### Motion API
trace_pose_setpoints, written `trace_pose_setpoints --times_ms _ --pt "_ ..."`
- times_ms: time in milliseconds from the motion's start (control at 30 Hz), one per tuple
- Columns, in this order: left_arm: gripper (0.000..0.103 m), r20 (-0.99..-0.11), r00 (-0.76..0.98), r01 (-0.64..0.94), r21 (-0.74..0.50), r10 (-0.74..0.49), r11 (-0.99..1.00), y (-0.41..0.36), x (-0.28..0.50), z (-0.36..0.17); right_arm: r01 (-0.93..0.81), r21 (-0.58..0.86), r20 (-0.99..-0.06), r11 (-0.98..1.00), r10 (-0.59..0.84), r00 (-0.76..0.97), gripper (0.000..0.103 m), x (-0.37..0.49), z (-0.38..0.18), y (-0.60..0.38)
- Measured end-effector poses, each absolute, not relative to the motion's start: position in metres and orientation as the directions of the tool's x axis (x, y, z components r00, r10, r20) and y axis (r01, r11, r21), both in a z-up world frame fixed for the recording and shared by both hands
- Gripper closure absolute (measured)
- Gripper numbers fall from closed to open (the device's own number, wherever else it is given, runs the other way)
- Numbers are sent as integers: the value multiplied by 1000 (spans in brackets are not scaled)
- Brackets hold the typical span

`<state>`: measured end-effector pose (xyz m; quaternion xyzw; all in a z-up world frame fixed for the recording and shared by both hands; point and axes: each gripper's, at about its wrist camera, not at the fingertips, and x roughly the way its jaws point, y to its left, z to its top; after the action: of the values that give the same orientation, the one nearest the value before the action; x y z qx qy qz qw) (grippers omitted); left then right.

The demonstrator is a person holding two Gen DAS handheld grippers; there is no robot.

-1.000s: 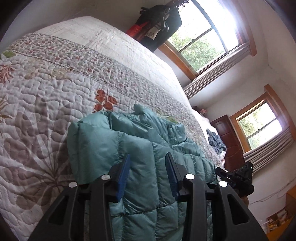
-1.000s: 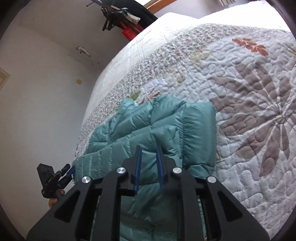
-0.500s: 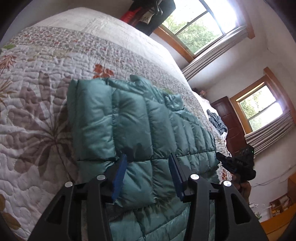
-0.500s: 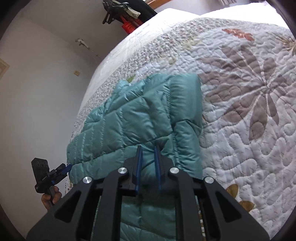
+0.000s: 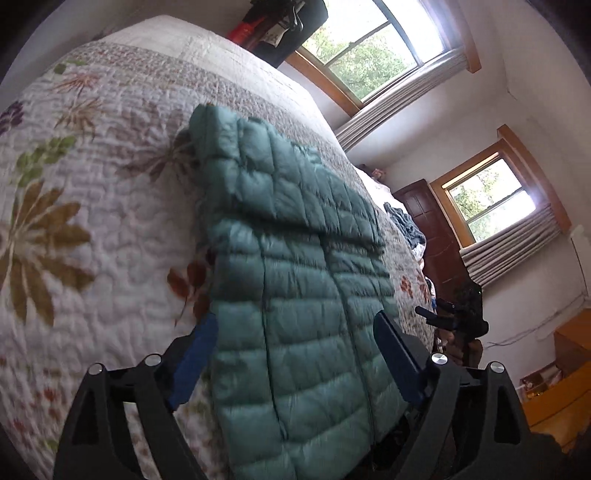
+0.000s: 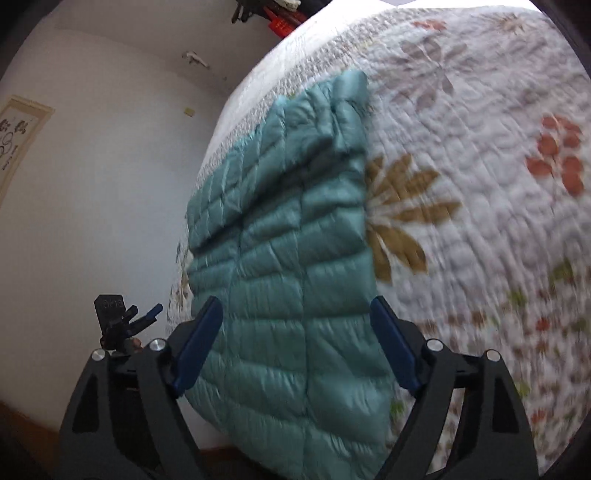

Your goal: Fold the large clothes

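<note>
A teal quilted puffer jacket (image 5: 295, 280) lies on the floral quilt (image 5: 92, 221), its far part folded over the near part. My left gripper (image 5: 295, 332) hovers above the jacket's near end, jaws wide open, holding nothing. The right wrist view shows the same jacket (image 6: 291, 280) on the quilt (image 6: 480, 221), with my right gripper (image 6: 295, 317) also open and empty over the near end. Each view catches the other gripper at the bed's side: the right one (image 5: 456, 314) and the left one (image 6: 122, 321), small and dark.
The bed fills most of both views. Dark clothes (image 5: 280, 22) hang by a window (image 5: 373, 48) at the far end. A dark wooden door (image 5: 428, 229), a second window (image 5: 495, 199) and a heap of blue cloth (image 5: 406, 225) lie to the right. A white wall (image 6: 92, 166) stands left.
Both grippers drew back toward the jacket's near end and opened wide. The right gripper, shut on the folded jacket edge before, has let it go; the fold now lies flat.
</note>
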<state>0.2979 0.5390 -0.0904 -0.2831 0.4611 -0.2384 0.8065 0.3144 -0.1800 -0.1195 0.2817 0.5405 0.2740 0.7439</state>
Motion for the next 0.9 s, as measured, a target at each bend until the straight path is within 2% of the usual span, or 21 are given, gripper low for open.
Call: trace_pose_setpoints --times_ms 133,267,400,600,700,800,833,867,900 --pt "15 -665 404 60 -666 -628 743 543 234 -120 -47 725 -674 688 721 159 23 253 -141 -197" --pt "15 -674 365 4 -689 -643 725 544 204 -148 9 742 -667 670 737 105 37 208 -160 -209" --pt "15 -682 341 -26 -694 -647 719 543 199 -163 25 759 -649 650 754 98 37 193 -172 -209" --pt "15 -646 291 -50 -747 -706 663 540 202 -176 33 804 -595 594 802 53 37 187 -185 -196" --pt "19 -586 261 -44 -801 -768 597 534 200 -178 32 814 -581 581 813 35 38 185 -187 -191" --pt "29 -594 236 -43 -797 -769 603 523 199 -184 49 831 -555 553 830 44 43 190 -190 -192" --pt "37 -596 235 -52 -796 -768 602 523 200 -187 54 836 -548 545 835 45 46 189 -191 -194" --pt "53 -592 232 -62 -801 -772 596 523 199 -190 58 839 -544 541 838 46 50 188 -193 -197" --pt "64 -590 225 -74 -804 -776 590 523 199 -194 61 841 -541 538 840 47 52 188 -193 -200"
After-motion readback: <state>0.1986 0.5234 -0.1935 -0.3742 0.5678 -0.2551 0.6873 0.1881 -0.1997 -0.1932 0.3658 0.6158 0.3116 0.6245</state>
